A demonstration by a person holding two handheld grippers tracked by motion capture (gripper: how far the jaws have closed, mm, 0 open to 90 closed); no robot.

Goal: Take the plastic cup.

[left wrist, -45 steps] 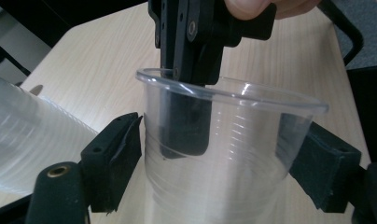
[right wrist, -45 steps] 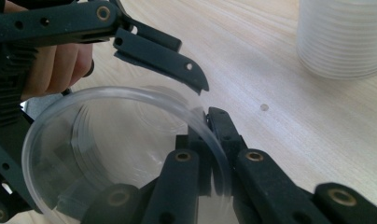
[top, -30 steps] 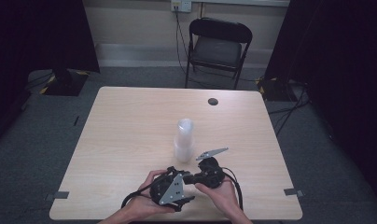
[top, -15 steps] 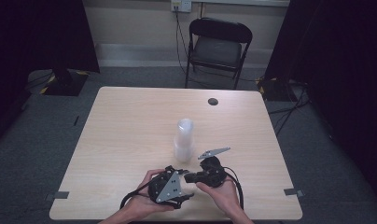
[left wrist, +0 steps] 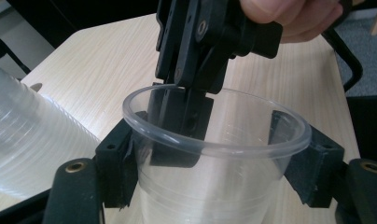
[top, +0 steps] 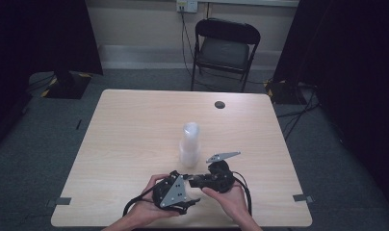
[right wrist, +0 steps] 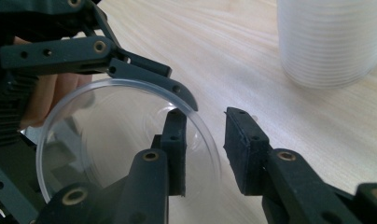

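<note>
Clear plastic cup (left wrist: 214, 154) sits clamped between the two jaws of the left gripper (left wrist: 214, 163), pressed on its left and right walls just below the rim, near the table's (top: 135, 125) near edge. The right gripper (right wrist: 203, 149) straddles the cup's rim, one jaw inside, one outside, narrowly parted. A stack of cups (top: 189, 144) stands just beyond.

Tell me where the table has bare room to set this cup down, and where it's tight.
Bare wood lies left of the stack of cups, out to the table edge, and behind it toward the small dark disc. The right side is bare too. It is crowded at the near edge, where the left gripper and right gripper meet around the clear cup.
</note>
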